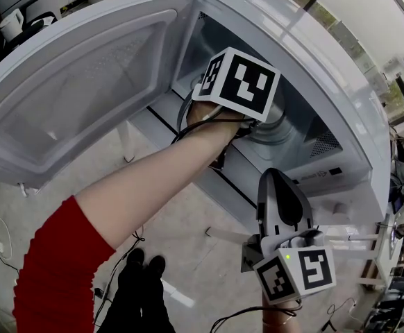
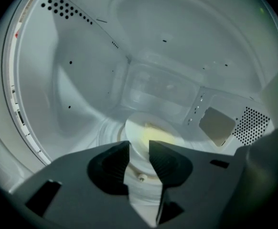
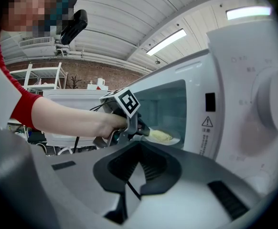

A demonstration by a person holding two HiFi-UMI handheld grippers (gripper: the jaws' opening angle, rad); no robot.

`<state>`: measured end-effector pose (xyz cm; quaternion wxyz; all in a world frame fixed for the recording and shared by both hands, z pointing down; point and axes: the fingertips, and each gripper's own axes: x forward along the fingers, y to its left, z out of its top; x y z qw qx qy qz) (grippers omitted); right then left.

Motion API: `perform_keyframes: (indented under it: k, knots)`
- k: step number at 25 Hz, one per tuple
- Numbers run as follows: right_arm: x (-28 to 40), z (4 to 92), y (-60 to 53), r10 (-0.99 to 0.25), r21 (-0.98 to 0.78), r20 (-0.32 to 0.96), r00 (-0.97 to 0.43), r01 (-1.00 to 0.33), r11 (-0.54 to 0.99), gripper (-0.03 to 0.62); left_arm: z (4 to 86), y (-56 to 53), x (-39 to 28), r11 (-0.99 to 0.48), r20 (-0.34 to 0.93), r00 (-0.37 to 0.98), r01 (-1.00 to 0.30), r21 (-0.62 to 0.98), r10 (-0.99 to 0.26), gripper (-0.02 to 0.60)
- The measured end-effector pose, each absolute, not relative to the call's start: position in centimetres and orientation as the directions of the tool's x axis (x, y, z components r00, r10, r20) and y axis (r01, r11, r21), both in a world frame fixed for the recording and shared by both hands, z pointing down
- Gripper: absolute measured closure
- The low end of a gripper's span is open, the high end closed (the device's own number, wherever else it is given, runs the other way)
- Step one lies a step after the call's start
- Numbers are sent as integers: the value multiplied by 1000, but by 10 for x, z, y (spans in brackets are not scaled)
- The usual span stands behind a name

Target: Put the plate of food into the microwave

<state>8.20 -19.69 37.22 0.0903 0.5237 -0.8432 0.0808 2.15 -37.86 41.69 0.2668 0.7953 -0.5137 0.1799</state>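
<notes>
A white plate (image 2: 138,136) with yellow food (image 2: 154,135) rests on the turntable inside the open white microwave (image 1: 341,96). My left gripper (image 2: 139,146) reaches into the cavity. Its jaws stand apart with the plate's near rim in the gap, and the pads do not press on it. From the head view only its marker cube (image 1: 237,82) and the bare forearm show in the opening. The right gripper view shows the left gripper (image 3: 144,130) at the plate (image 3: 166,137). My right gripper (image 1: 280,177) hangs outside, below the microwave's front, jaws together and empty.
The microwave door (image 1: 84,89) is swung wide to the left. The control panel with a knob (image 3: 272,104) is on the right of the opening. A vent grille (image 2: 253,125) and cavity walls close in around the left gripper. Cables lie on the floor (image 1: 21,207) below.
</notes>
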Motion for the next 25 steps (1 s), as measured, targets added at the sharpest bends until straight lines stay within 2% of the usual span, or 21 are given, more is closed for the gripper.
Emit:
perform_keyframes:
  k: [4, 11, 13, 16, 19, 25]
  knots:
    - [81, 371, -197, -867, -41, 236, -439, -896, 443, 582, 420, -381, 17, -334, 582, 359, -930, 154, -730, 457]
    - [83, 372, -199, -865, -43, 236, -443, -894, 446, 582, 417, -379, 18, -357, 551, 391, -918, 175, -737, 457]
    - [82, 372, -198, -863, -46, 234, -448, -892, 450, 582, 410, -376, 11, -358, 504, 408, -913, 197, -762, 460]
    - [81, 372, -195, -861, -56, 237, -450, -891, 450, 582, 386, -364, -7, -376, 365, 432, -901, 217, -824, 568]
    - [83, 367, -192, -860, -84, 234, -453, -891, 446, 582, 356, -342, -8, -488, 203, 537, -837, 246, -819, 572]
    - [88, 337, -158, -825, -107, 245, -509, -860, 499, 582, 319, -262, -22, -547, 63, 594, -771, 326, -802, 574]
